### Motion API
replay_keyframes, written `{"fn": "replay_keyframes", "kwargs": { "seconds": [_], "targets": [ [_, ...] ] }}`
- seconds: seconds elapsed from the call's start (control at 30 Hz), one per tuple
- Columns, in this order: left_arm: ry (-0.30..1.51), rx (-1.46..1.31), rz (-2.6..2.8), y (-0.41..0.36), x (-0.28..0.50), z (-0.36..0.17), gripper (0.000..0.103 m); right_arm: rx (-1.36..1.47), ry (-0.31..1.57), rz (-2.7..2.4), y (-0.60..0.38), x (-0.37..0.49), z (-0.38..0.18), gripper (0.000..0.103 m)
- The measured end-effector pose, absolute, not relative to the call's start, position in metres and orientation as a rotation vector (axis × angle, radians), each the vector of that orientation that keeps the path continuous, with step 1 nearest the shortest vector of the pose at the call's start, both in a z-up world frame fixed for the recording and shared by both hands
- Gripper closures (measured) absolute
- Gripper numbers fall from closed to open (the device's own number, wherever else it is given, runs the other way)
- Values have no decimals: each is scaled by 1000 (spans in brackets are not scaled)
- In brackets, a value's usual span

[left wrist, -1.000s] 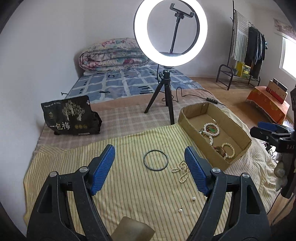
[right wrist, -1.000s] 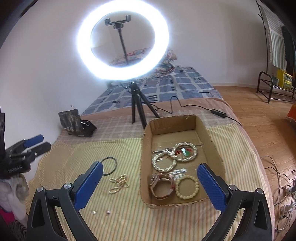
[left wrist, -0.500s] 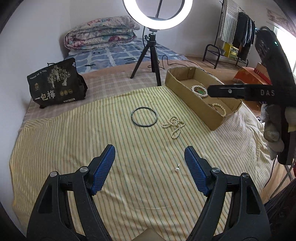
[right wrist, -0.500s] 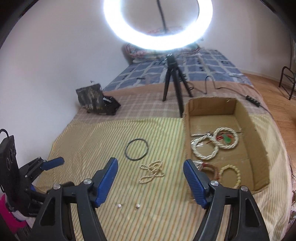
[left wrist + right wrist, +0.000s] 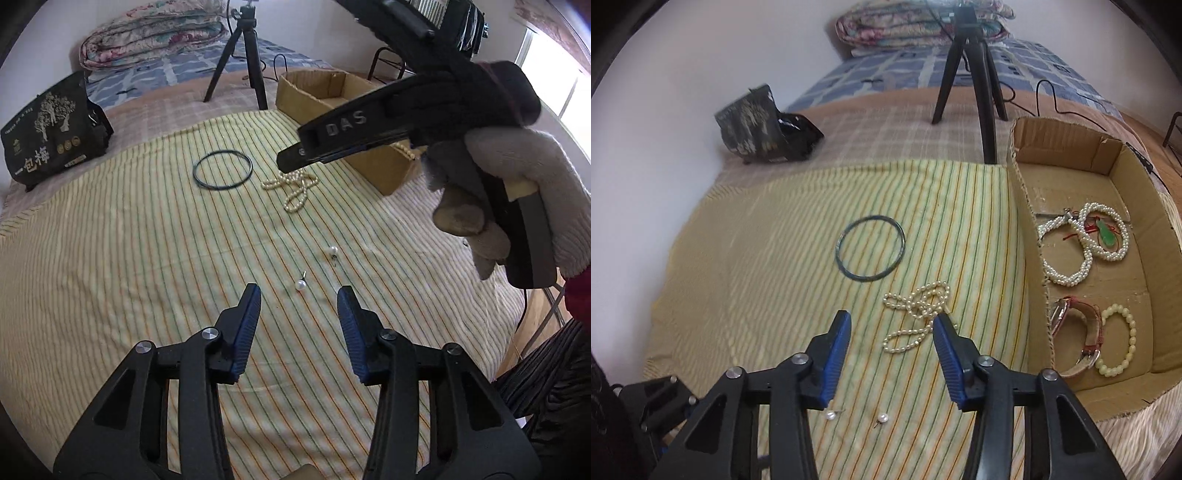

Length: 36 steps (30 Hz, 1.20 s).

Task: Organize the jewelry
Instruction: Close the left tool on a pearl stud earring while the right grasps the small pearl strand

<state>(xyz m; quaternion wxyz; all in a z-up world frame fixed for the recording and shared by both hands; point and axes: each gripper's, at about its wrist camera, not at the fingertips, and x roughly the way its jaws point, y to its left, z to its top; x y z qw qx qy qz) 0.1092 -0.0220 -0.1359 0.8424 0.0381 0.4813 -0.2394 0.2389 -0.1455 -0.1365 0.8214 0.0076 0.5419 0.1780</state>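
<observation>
Earrings first: my left hand-held gripper [image 5: 299, 295] was closing, empty, around one pearl stud [image 5: 300, 284] on the striped bedspread [image 5: 129, 258]; my right hand-held gripper [image 5: 892, 323], closing unladen over the pearl necklace [image 5: 918, 314], needed lowering squarely.

Black bag [image 5: 51, 129] by wall; tripod [image 5: 975, 74]; folded quilt [image 5: 151, 33] behind.

A striped yellow cloth [image 5: 768, 266] carries a dark ring [image 5: 870, 248], pearl necklace [image 5: 919, 314], two pearl earrings [image 5: 300, 284] and cardboard box [image 5: 1028, 229].
</observation>
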Motion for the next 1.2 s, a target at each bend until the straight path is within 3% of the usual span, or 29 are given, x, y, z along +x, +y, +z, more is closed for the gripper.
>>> {"fn": "replay_keyframes", "kwargs": {
  "seconds": [0.17, 0.5, 1.03, 1.2],
  "targets": [
    [1045, 108, -516, -30, 113, -151, 67, -22, 1184, 362, -141, 248, -152, 59],
    [1073, 115, -522, -41, 127, -168, 72, -35, 1204, 335, -140, 257, -165, 59],
    [1087, 150, -518, -48, 137, -183, 72, -75, 1220, 287, -141, 269, -181, 64],
    [1081, 164, -511, -49, 139, -186, 79, -92, 1209, 287, -140, 268, -181, 78]
  ]
}}
